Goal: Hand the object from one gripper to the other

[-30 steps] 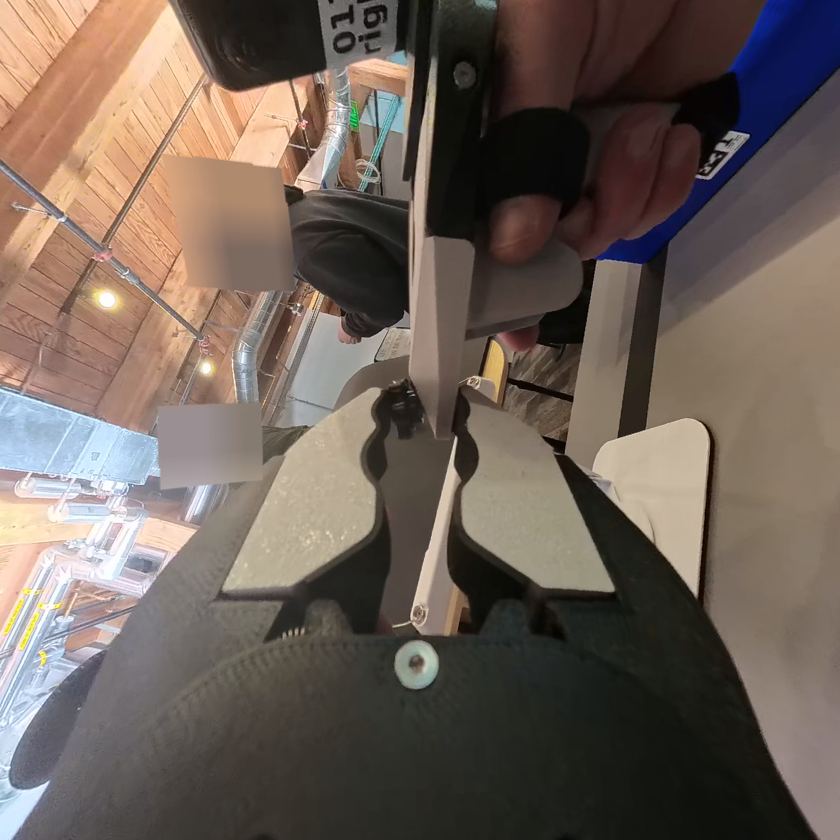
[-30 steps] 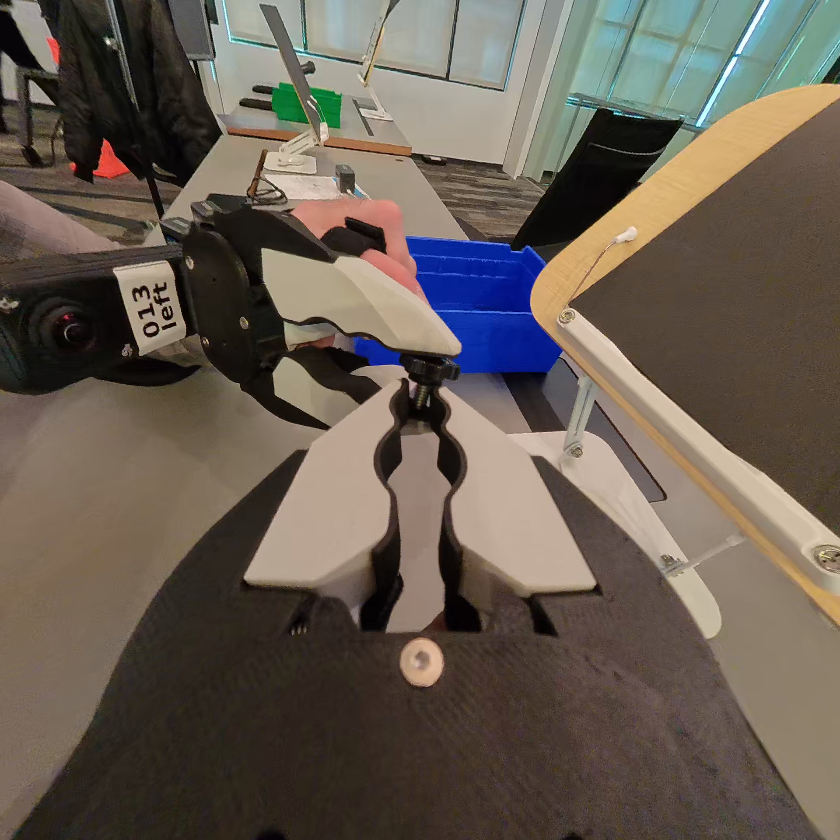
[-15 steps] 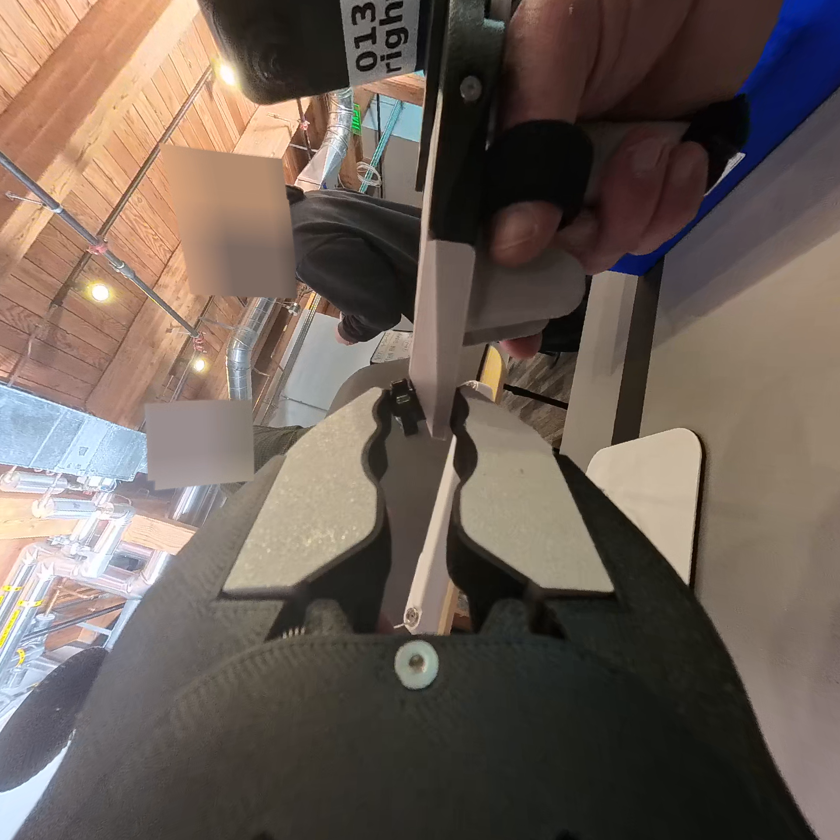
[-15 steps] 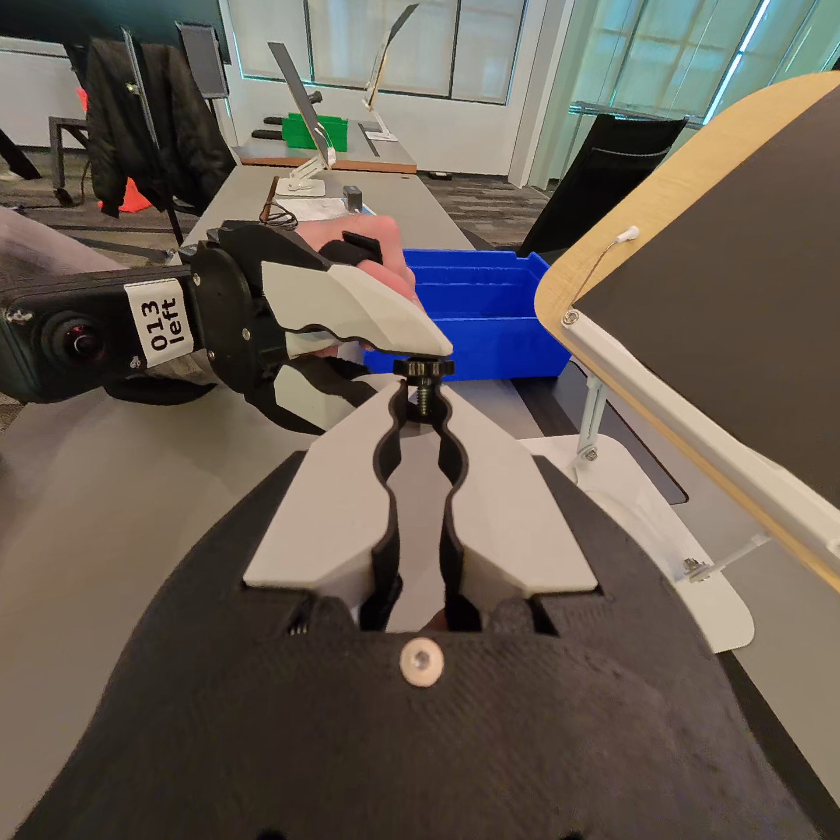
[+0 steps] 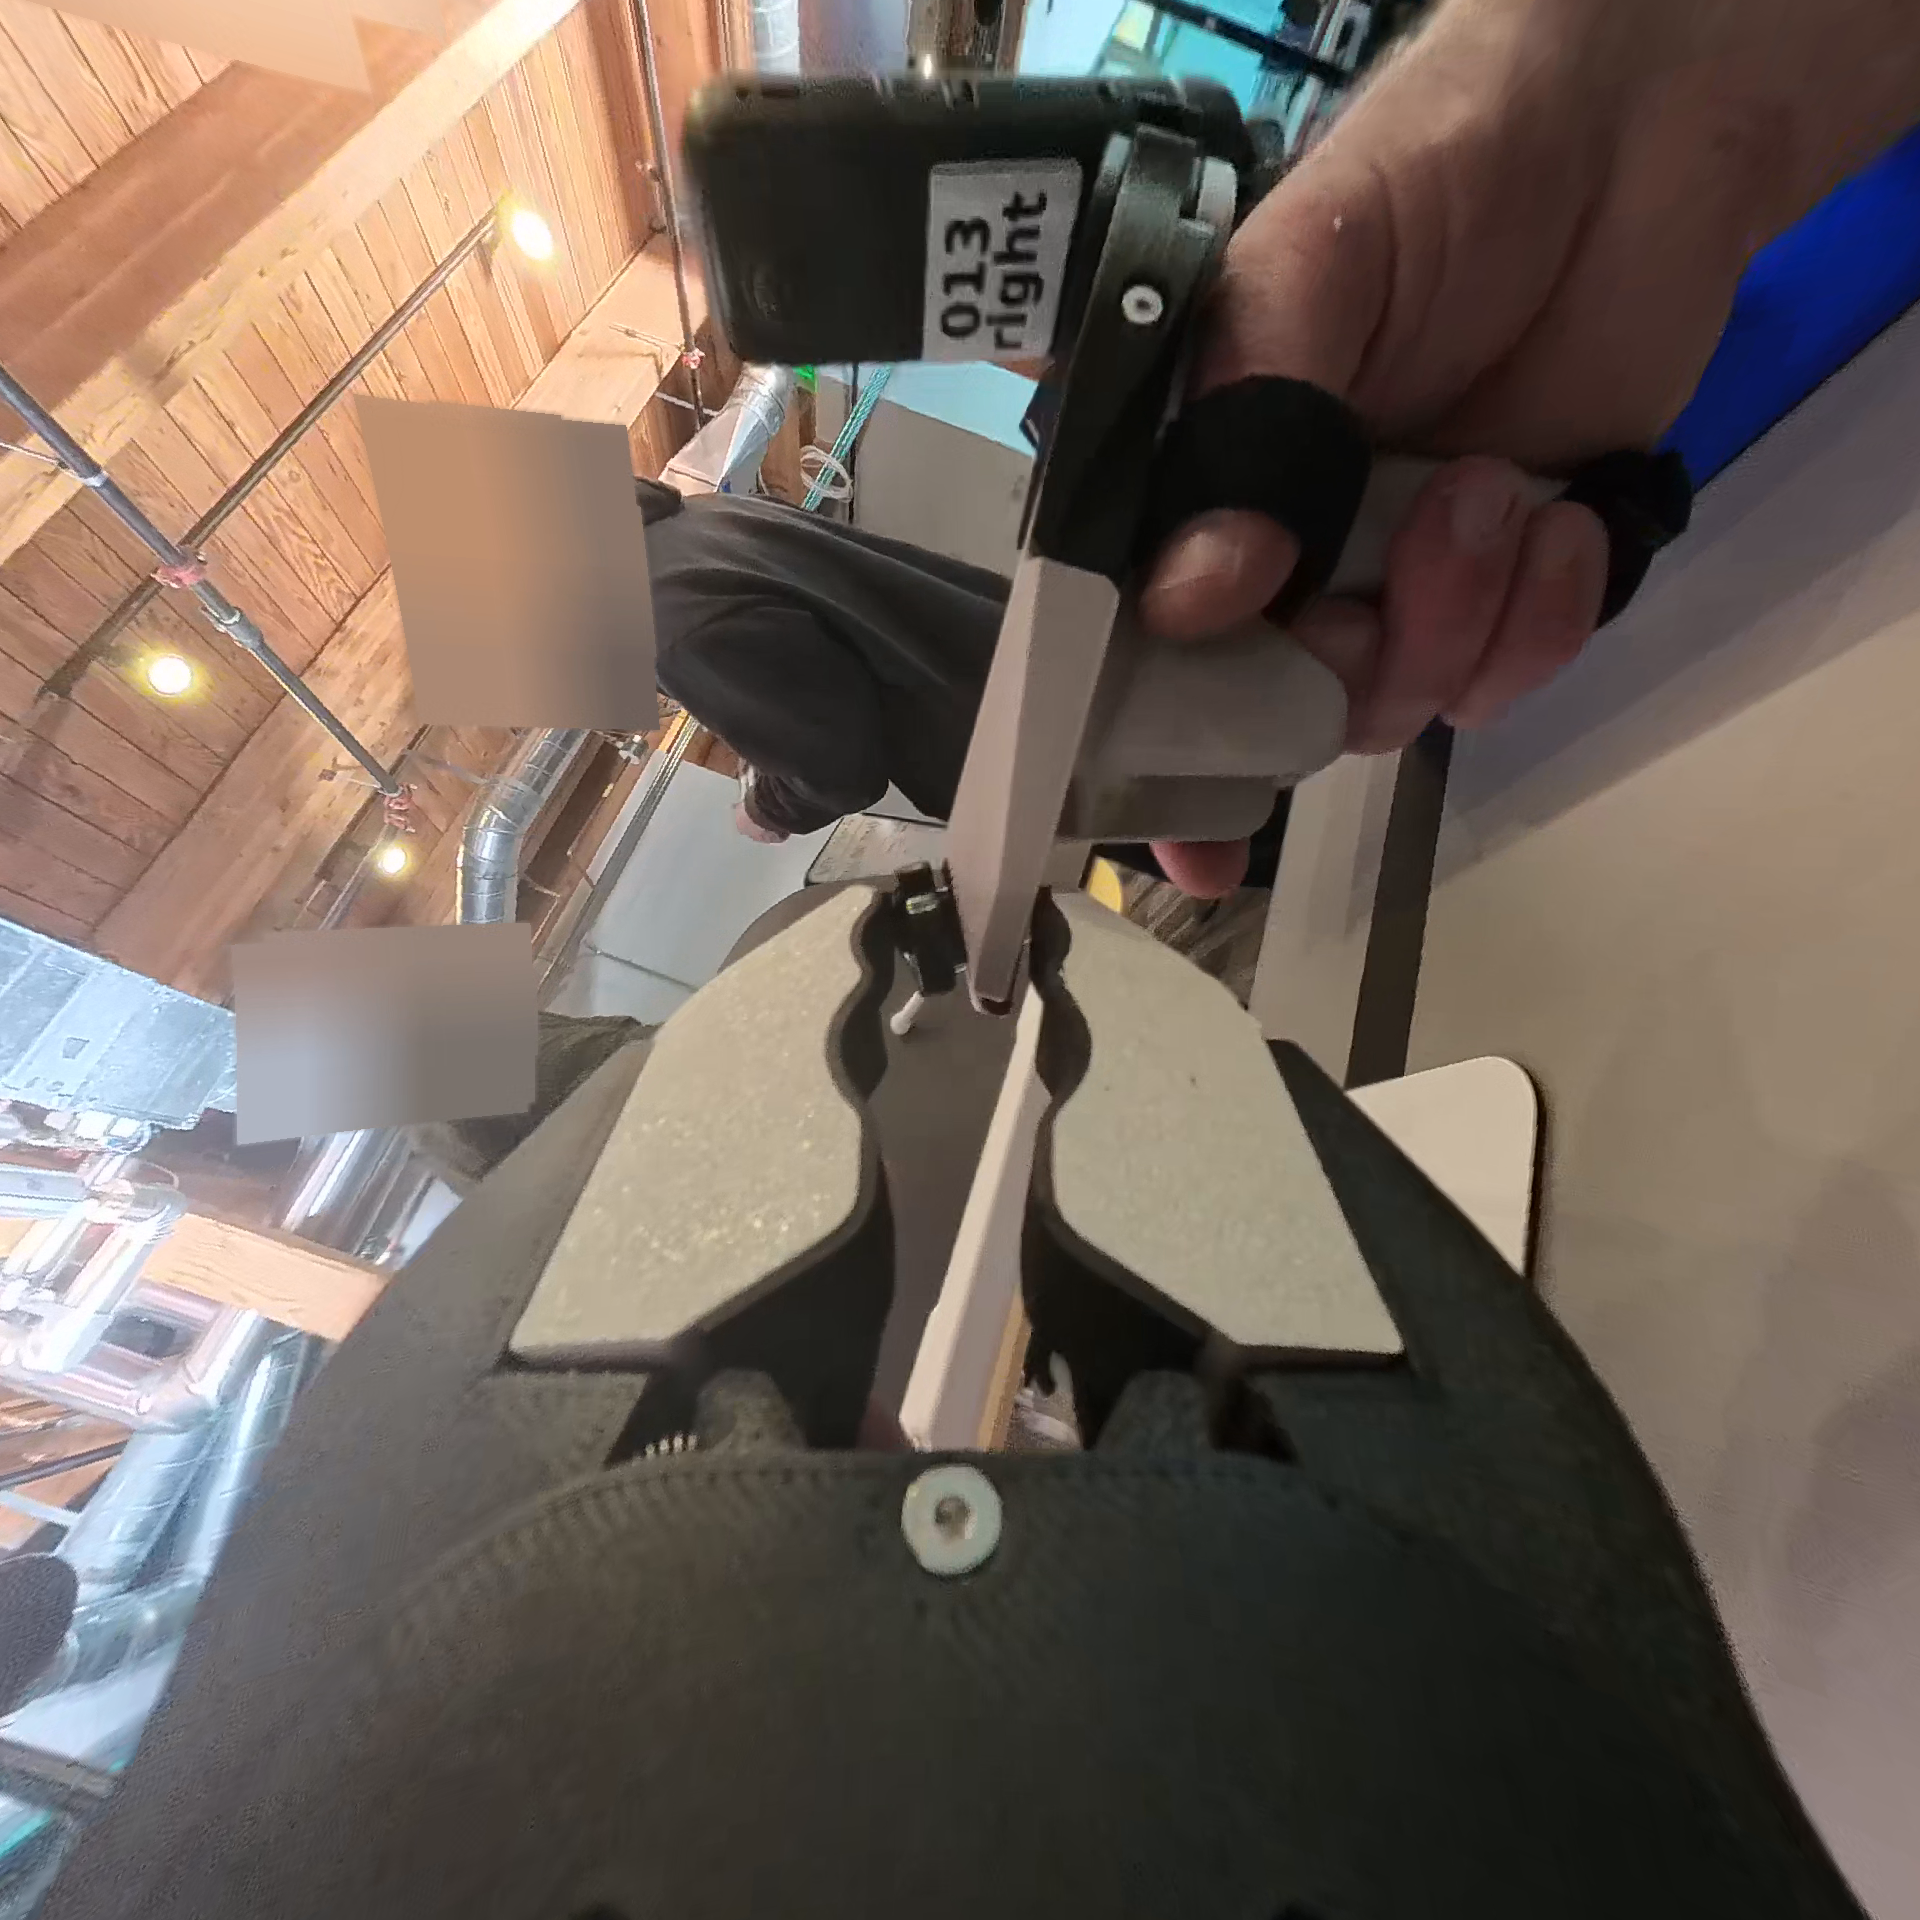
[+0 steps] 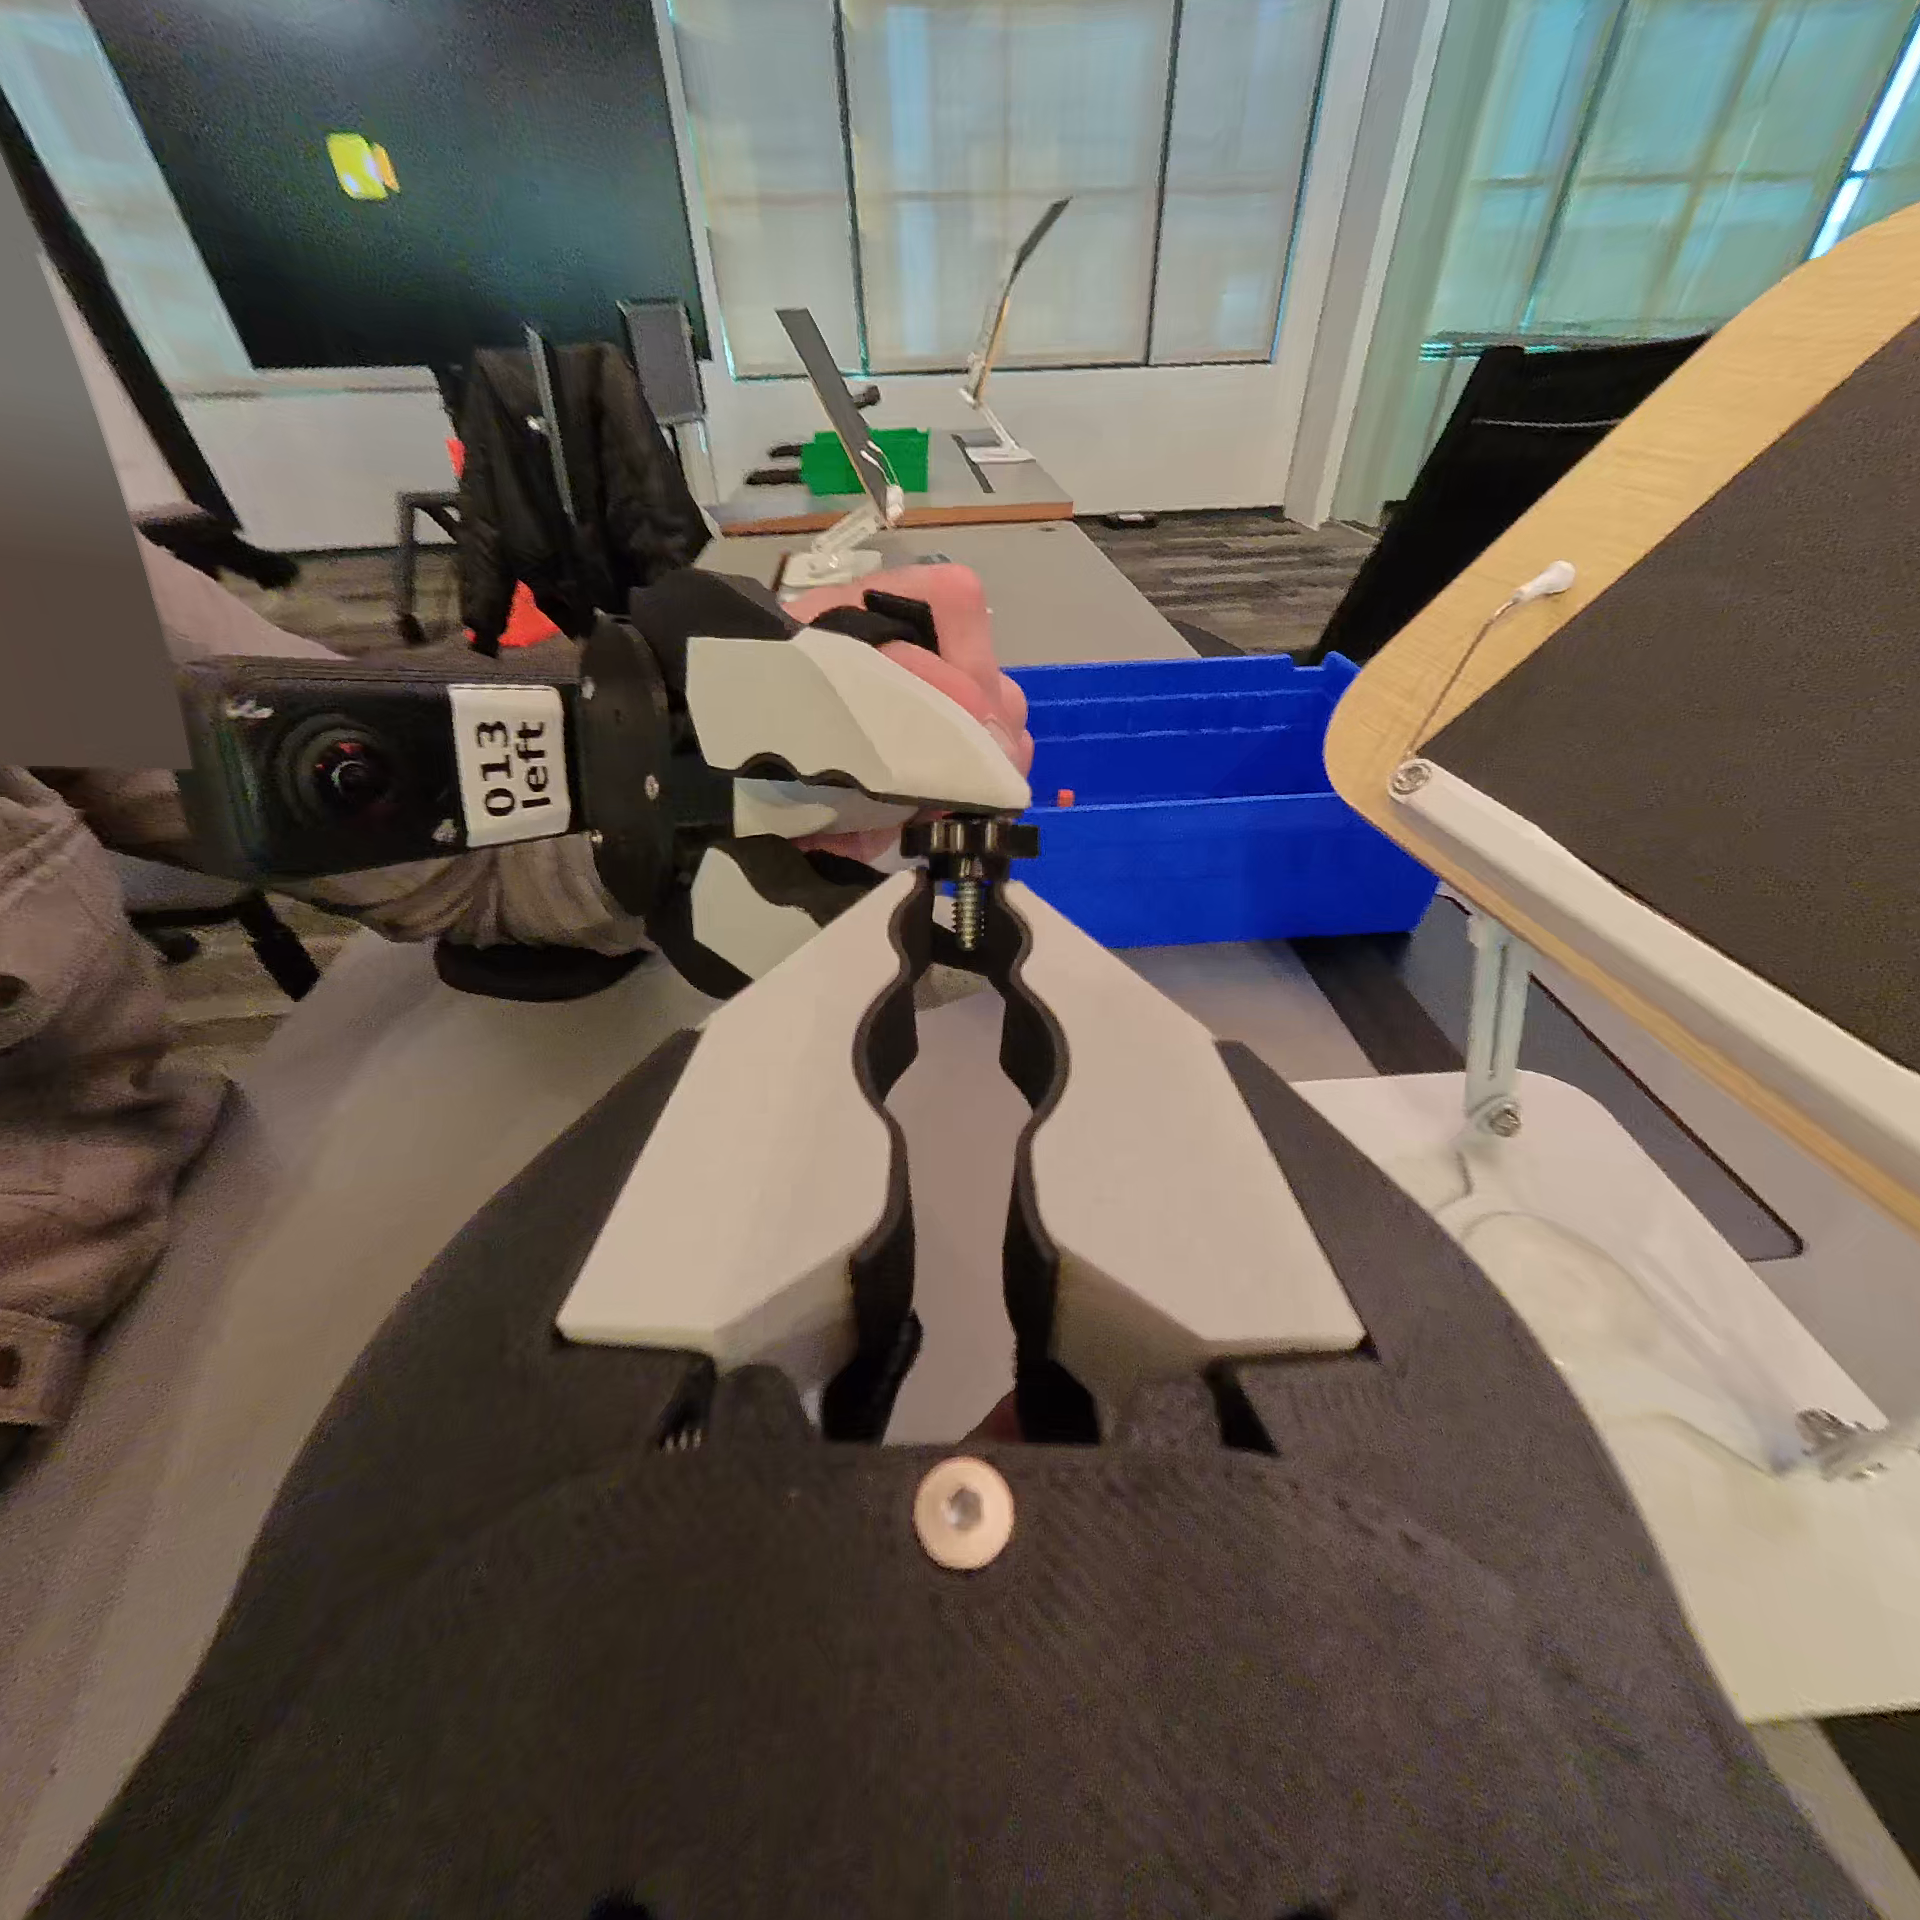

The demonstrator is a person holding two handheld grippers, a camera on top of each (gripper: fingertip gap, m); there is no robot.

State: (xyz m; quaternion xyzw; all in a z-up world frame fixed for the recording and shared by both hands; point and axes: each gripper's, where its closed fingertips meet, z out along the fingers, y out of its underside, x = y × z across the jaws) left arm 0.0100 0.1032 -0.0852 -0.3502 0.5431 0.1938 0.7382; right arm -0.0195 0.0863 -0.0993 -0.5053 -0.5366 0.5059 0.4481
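- The black knob screw [image 6: 966, 862] sits between both tool tips, above the grey bench [image 6: 436, 1049].
- The right hand-held gripper [image 6: 964, 925] pinches its thread; the left hand-held gripper [image 6: 914, 805] clamps its head.
- Risk: an early release by either could drop it.

A small black star-headed knob screw with a silver threaded shank [image 6: 966, 876] is held upright in mid-air, head uppermost, threads pointing down.
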